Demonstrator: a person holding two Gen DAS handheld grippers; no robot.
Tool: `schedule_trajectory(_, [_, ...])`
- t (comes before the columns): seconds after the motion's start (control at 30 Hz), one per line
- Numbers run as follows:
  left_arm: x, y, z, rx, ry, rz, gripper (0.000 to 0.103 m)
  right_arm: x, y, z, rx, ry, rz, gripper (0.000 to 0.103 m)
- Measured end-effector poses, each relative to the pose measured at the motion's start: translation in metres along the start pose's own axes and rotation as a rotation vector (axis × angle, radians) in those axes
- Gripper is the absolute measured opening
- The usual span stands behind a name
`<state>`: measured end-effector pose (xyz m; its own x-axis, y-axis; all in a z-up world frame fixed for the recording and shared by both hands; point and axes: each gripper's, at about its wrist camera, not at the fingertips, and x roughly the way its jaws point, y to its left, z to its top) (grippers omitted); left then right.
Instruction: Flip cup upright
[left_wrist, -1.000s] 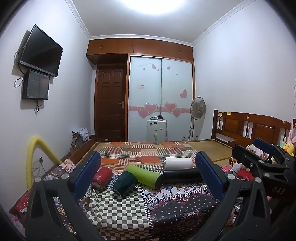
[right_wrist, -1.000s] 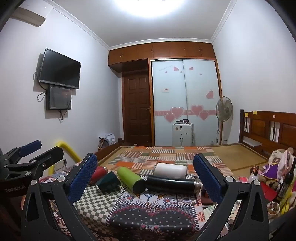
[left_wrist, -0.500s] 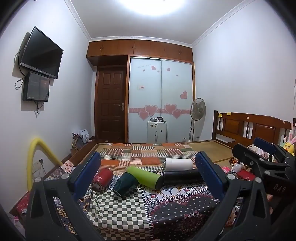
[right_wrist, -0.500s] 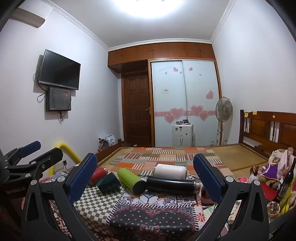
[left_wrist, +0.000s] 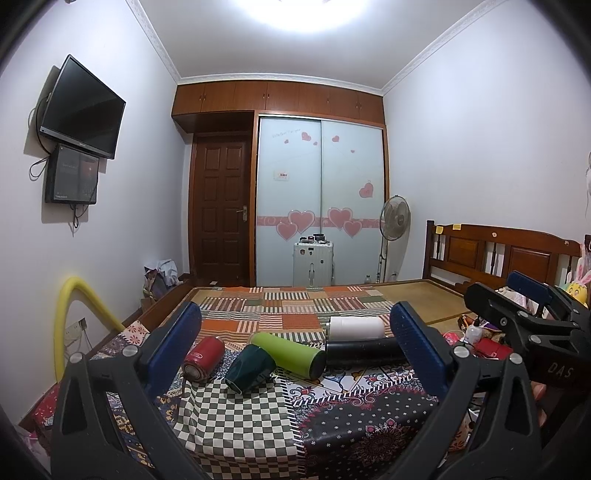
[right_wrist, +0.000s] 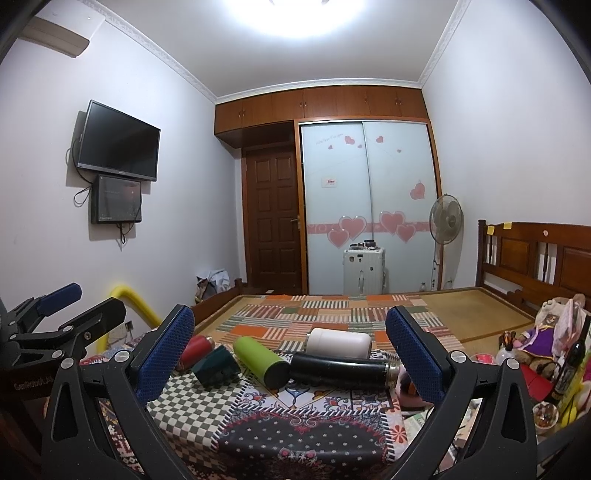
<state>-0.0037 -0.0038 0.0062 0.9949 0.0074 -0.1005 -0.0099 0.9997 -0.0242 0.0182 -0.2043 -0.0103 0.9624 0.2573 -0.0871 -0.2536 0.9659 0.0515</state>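
Almost nothing has moved since the earlier frames: both grippers hang at the same height before the bed, and the five vessels lie where they lay. The left gripper (left_wrist: 295, 343) has its fingers (left_wrist: 173, 347) spread wide with nothing between them, and the right gripper (right_wrist: 290, 350) is spread just as wide, also empty. Each shows at the edge of the other's view.

On the near end of the bed (left_wrist: 236, 421), over a patchwork cover (left_wrist: 306, 306), the vessels lie on their sides in a loose row. The dark green cup (left_wrist: 249, 369) rests on a checked cloth patch, its open mouth turned toward the near left corner. Just to its left lies a red can (left_wrist: 203, 356). A lime green bottle (left_wrist: 290, 352) lies slantwise behind the cup, close against it. To the right a black flask (left_wrist: 364, 350) lies crosswise, its end near the green bottle's base, and a white tumbler (left_wrist: 356, 328) lies just behind the flask.

A wardrobe (left_wrist: 321, 206) with heart stickers stands at the far wall beside a fan (left_wrist: 395, 218).
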Motion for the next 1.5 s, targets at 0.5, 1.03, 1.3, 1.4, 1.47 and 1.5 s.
schedule_trajectory(0.5, [-0.0037,0.0025,0.0015,-0.003,-0.004,-0.005,0.103,-0.0026,0.0008,-0.0014,-0.004,-0.009,-0.001,0.103])
schedule_trajectory(1.03, [-0.0038,0.0037,0.0015,-0.006,-0.004,-0.008,0.103,-0.0033,0.0022,-0.0002,-0.005,-0.011,0.001,0.103])
schedule_trajectory(1.3, [-0.0024,0.0064,0.0009,-0.01,0.0,-0.006,0.103,-0.003,0.0034,-0.0008,-0.004,-0.01,0.003,0.103])
schedule_trajectory(1.4, [-0.0004,0.0063,-0.0008,-0.01,0.002,-0.005,0.103,-0.0025,0.0037,-0.001,-0.004,-0.009,0.002,0.103])
schedule_trajectory(1.47, [0.001,0.0071,-0.0016,-0.012,0.005,-0.005,0.103,-0.0007,0.0041,-0.0023,-0.003,-0.005,0.003,0.103])
schedule_trajectory(1.5, [0.0018,0.0071,-0.0024,-0.012,0.007,-0.005,0.103,0.0001,0.0044,-0.0028,-0.003,-0.004,0.003,0.103])
